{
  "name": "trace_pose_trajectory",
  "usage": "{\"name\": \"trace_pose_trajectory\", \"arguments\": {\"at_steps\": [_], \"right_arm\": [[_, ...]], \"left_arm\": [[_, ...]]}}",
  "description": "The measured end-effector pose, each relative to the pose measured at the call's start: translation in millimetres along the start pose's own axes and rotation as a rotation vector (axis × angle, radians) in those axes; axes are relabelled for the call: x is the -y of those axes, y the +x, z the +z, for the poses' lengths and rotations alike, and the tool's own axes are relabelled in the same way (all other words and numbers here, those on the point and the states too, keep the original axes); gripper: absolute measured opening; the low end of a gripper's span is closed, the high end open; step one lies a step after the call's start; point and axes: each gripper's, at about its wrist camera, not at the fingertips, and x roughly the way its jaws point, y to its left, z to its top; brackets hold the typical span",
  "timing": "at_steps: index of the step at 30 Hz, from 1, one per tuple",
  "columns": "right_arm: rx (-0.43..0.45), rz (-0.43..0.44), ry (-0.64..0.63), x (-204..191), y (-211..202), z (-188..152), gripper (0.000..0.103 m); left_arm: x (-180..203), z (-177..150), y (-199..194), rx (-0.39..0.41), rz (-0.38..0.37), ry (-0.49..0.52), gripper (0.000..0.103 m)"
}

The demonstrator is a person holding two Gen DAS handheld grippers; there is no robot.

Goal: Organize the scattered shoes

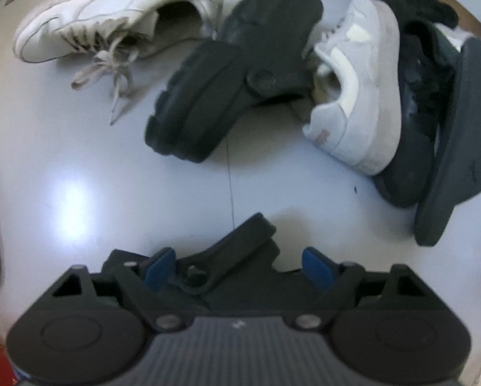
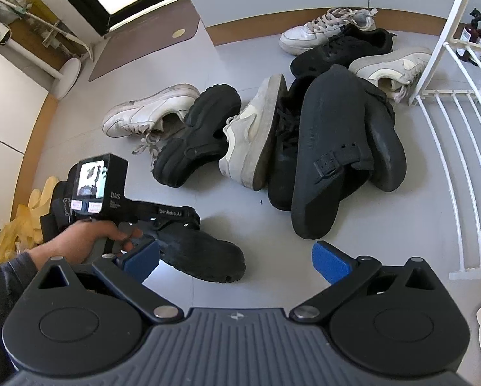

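Note:
My left gripper [image 1: 237,268] points straight down at the grey floor. The heel end and strap of a black clog [image 1: 227,257] lie between its blue pads [image 1: 158,270]. The left pad is at the strap and the right pad stands clear of it. The right wrist view shows this clog [image 2: 205,257] flat on the floor, with a hand [image 2: 89,241] holding the left gripper above it. My right gripper [image 2: 237,260] hovers open and empty over the floor near the clog's toe. The matching black clog [image 1: 234,74] [image 2: 195,138] lies in the shoe pile beyond.
The pile holds a white sneaker [image 2: 147,112], a grey-white sneaker [image 2: 253,135] on its side, a black sneaker [image 2: 285,160] and two upturned black sandals [image 2: 327,160]. Three more sneakers [image 2: 340,51] lie by the wall. A white rack [image 2: 449,128] stands right, a yellow bag [image 2: 22,225] left.

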Motion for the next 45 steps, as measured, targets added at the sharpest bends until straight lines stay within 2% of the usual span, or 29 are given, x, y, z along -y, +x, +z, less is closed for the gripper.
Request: {"name": "trace_pose_trajectory", "arguments": {"at_steps": [5, 10, 14, 16, 21, 23, 24, 25, 32, 36, 45], "right_arm": [[-0.015, -0.009, -0.015, -4.6, 5.9, -3.8, 0.103], [-0.024, -0.007, -0.055, -12.1, 7.9, -8.6, 0.103], [-0.031, 0.004, -0.057, -11.7, 7.7, -9.1, 0.103], [-0.029, 0.002, -0.052, -9.9, 6.8, -8.2, 0.103], [-0.025, -0.001, -0.038, -6.5, 4.3, -8.9, 0.103], [-0.023, -0.001, -0.041, -7.2, 3.3, -10.5, 0.103], [-0.021, -0.003, -0.044, -7.5, 2.6, -11.3, 0.103], [-0.020, -0.004, -0.047, -7.8, 2.0, -12.1, 0.103], [-0.014, -0.027, -0.046, -2.3, -0.8, -17.3, 0.103], [-0.014, -0.042, -0.046, 1.6, -2.5, -21.4, 0.103], [-0.006, -0.046, -0.042, 3.1, -8.9, -29.1, 0.103]], "left_arm": [[10.4, -4.8, 6.1, 0.011, 0.078, 0.081, 0.083], [13.4, -8.8, 18.3, -0.021, 0.131, 0.096, 0.084], [14.6, -13.7, 24.2, -0.036, 0.128, 0.106, 0.083], [16.8, -22.2, 31.5, -0.074, 0.127, 0.128, 0.077], [21.9, -34.8, 34.7, -0.091, 0.105, 0.139, 0.074], [23.8, -38.4, 34.4, -0.098, 0.101, 0.147, 0.070], [25.3, -41.0, 34.2, -0.109, 0.094, 0.153, 0.058], [25.0, -41.5, 34.4, -0.120, 0.087, 0.149, 0.056], [29.5, -49.6, 26.3, -0.136, 0.076, 0.162, 0.051], [32.7, -53.4, 21.2, -0.132, 0.074, 0.183, 0.044], [55.1, -60.7, 15.5, -0.114, 0.079, 0.249, 0.043]]}}
